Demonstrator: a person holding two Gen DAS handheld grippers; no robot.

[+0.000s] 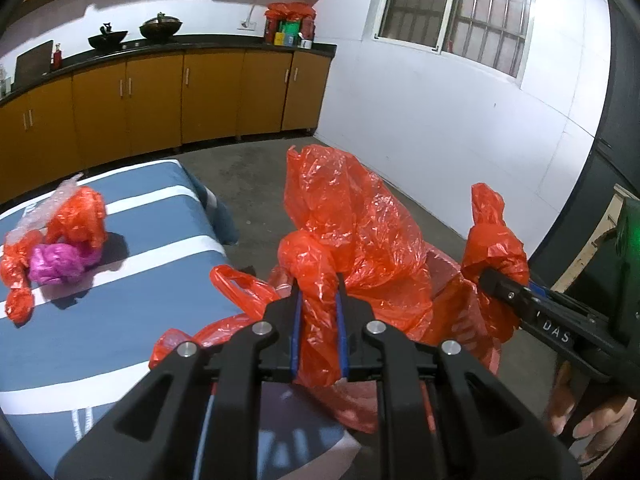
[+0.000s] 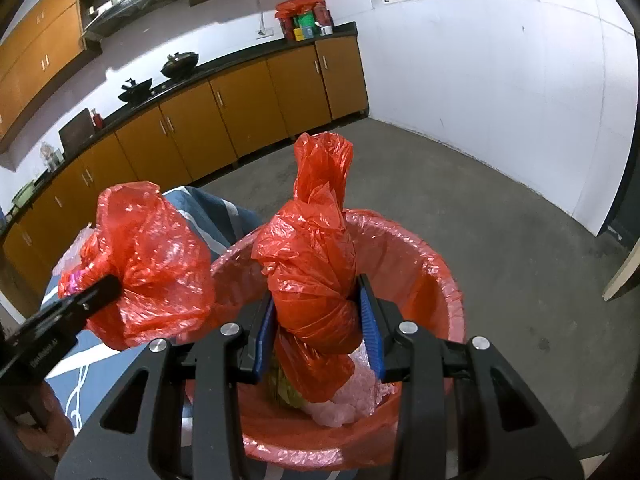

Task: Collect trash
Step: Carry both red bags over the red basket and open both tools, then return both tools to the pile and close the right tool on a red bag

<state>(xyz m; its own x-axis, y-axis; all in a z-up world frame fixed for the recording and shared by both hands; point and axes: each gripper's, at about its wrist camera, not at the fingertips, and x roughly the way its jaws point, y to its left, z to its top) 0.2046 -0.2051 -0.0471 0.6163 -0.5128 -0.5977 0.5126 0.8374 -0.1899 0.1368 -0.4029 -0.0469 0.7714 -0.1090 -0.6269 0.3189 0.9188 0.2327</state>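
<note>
Both handles of the red bin liner (image 2: 316,280) are gathered above the lined bin (image 2: 448,280), so the step in hand looks like tying it off; next, the two bunches must cross and knot. The left tongs (image 1: 319,304) are clenched on one crinkled, glossy bunch, the right tongs (image 2: 316,312) on the other. More bagged scraps (image 1: 60,240) remain on the striped table (image 1: 168,216) beside the bin.
</note>
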